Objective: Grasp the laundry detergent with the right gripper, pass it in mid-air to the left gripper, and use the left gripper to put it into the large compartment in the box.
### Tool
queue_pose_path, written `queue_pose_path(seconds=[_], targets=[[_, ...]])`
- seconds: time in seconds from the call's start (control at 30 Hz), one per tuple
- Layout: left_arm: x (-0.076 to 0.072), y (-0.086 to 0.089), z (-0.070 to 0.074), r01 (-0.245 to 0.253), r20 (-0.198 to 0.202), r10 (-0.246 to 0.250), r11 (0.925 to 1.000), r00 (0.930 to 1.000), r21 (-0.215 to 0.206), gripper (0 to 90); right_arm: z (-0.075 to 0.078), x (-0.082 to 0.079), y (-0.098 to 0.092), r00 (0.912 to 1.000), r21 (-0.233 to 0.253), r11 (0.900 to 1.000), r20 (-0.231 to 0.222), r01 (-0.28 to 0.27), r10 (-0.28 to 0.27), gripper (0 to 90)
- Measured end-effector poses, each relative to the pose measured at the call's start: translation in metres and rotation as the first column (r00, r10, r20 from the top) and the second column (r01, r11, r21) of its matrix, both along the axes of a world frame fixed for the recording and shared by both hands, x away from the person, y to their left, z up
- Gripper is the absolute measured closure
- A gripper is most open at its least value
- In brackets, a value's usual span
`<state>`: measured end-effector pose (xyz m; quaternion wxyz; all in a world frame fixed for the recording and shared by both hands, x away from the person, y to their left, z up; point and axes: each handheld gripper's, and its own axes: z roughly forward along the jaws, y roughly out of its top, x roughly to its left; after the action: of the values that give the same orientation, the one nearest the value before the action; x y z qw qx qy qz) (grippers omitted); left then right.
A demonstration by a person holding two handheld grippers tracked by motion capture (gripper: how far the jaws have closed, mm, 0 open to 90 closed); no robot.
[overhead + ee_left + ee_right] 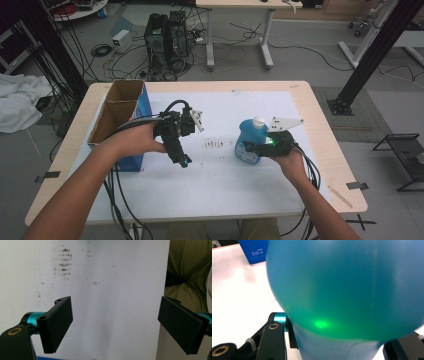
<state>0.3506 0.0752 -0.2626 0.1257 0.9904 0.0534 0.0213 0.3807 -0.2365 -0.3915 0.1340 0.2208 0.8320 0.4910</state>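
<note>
While I watched from the high view, my right gripper (248, 147) sat nearest me on the right half of the desk (320, 150), its fingers (292, 336) clamped on either side of the blue detergent bottle (250, 141). That bottle stood upright on the white sheet (225, 180) with its white cap (259, 121) on top. Up close in the right gripper view, the bottle's (347, 290) rounded blue body bulged over the fingers, with a green glow on its lower side.

My left gripper (183, 161) hung a little above the sheet, left of centre and well apart from the bottle. Its fingers (56, 325) stood wide apart, holding nothing, pointing down at the white sheet (112, 302) and its faint brown marks (63, 263).

Farther off, at the left edge of the desk, stood the open blue cardboard box (142, 107), just beside my left forearm.
</note>
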Motion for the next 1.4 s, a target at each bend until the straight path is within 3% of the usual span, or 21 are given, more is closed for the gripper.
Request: queue_pose_path(seconds=[0.27, 0.3, 0.33, 0.4, 0.53, 0.57, 0.73, 0.8, 0.83, 0.87, 1.0, 1.4], targets=[[0.0, 0.001, 0.001, -0.008, 0.006, 0.008, 0.9999, 0.9999, -0.007, 12.6, 0.006, 0.0, -0.005, 0.9996, 0.063, 0.998, 0.004, -0.028, 0.028, 44.4], [0.0, 0.001, 0.002, -0.008, 0.01, 0.008, 1.0, 0.9999, -0.006, 12.6, 0.008, -0.005, -0.006, 0.9982, 0.056, 0.998, -0.052, -0.025, 0.028, 44.4], [0.0, 0.001, 0.003, -0.01, 0.01, 0.01, 0.9999, 0.9999, -0.012, 12.6, 0.009, -0.006, -0.006, 0.9978, 0.057, 0.998, -0.058, -0.026, 0.03, 44.4], [0.0, 0.001, 0.004, -0.009, 0.012, 0.009, 0.9999, 0.9999, -0.013, 12.6, 0.011, -0.005, -0.007, 0.9982, 0.058, 0.997, -0.036, -0.045, 0.047, 44.4], [0.0, -0.001, 0.007, -0.007, 0.02, 0.007, 0.9999, 0.9998, -0.014, 12.6, 0.017, -0.01, -0.007, 0.9954, 0.047, 0.996, -0.057, -0.074, 0.077, 44.4], [0.0, -0.001, 0.007, -0.009, 0.019, 0.009, 0.9998, 0.9998, -0.017, 12.6, 0.018, -0.009, -0.007, 0.9949, 0.038, 0.995, -0.037, -0.093, 0.094, 44.4], [-0.002, -0.004, 0.01, -0.003, 0.026, 0.004, 0.9999, 0.9996, -0.013, 12.6, 0.023, -0.011, -0.006, 0.9915, 0.028, 0.991, -0.023, -0.127, 0.128, 44.4], [-0.002, -0.005, 0.01, -0.004, 0.027, 0.004, 0.9998, 0.9996, -0.017, 12.6, 0.025, -0.012, -0.007, 0.9904, 0.024, 0.991, -0.027, -0.135, 0.136, 44.4], [-0.002, -0.005, 0.011, -0.002, 0.028, 0.002, 0.9999, 0.9996, -0.016, 12.6, 0.026, -0.014, -0.006, 0.9893, 0.024, 0.991, -0.052, -0.135, 0.136, 44.3], [-0.003, -0.005, 0.011, -0.005, 0.028, 0.005, 0.9998, 0.9996, -0.018, 12.6, 0.027, -0.013, -0.006, 0.9884, 0.018, 0.989, -0.042, -0.145, 0.146, 44.4], [-0.003, -0.006, 0.013, -0.001, 0.029, 0.002, 0.9998, 0.9996, -0.019, 12.6, 0.031, -0.012, -0.004, 0.981, 0.007, 0.981, -0.01, -0.194, 0.194, 44.4], [-0.003, -0.013, 0.025, 0.009, 0.04, -0.008, 0.9995, 0.9992, -0.031, 12.6, 0.04, -0.014, 0.0, 0.9552, -0.007, 0.956, -0.036, -0.294, 0.294, 44.4]])
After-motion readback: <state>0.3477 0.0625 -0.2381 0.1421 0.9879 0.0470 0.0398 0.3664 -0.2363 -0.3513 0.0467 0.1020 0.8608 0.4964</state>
